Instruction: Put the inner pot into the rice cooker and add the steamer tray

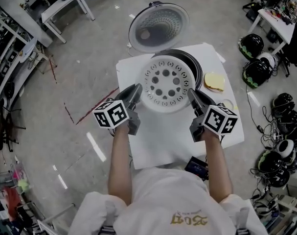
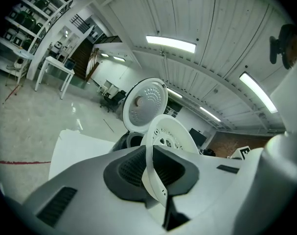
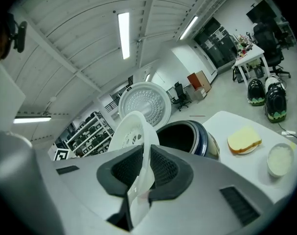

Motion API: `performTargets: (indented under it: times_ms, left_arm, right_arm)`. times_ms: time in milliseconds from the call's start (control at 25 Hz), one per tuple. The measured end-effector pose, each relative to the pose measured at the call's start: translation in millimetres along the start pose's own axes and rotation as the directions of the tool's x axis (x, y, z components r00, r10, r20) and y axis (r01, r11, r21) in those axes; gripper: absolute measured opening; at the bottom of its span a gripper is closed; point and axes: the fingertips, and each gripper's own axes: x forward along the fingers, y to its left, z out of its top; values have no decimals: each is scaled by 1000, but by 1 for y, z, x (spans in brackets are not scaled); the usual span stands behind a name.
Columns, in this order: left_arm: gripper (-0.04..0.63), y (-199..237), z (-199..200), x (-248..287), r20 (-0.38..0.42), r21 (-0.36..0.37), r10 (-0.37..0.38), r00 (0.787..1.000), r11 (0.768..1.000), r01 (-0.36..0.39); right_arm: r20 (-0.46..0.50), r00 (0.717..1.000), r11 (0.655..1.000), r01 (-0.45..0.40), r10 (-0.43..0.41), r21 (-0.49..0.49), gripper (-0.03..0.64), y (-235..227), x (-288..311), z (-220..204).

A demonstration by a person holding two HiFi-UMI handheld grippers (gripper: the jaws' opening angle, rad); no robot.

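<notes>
steamer tray [image 1: 167, 84] over front of rice cooker [image 1: 194, 66] on table [image 1: 163, 141]; lid [image 1: 159, 27] behind; bread [image 1: 214, 81], perhaps, right.

We wear a white short-sleeved T-shirt [image 1: 158, 195] with a gold print [image 1: 190, 220] on the chest, which seems to be lettering, though it is too small and upside down for us to read. Our left gripper [image 1: 136, 91] and right gripper [image 1: 193, 96] have grey shells tapering to dark tips, and each carries a white cube with black square markers, the left cube [image 1: 111, 114] and the right cube [image 1: 220, 119]. In the gripper views we see dark ribbed pads [image 2: 131, 170] set into smooth light-grey jaws, with a narrow dark slot [image 2: 57, 207] further back.
</notes>
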Motion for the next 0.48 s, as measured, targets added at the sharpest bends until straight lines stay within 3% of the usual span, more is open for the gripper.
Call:
performTargets:
  times_ms: [480]
  left_arm:
    - [66, -5, 7, 60, 14, -22, 70, 997, 997, -70]
  right_arm:
    - [-42, 998, 999, -54, 54, 10, 58, -51, 30, 46]
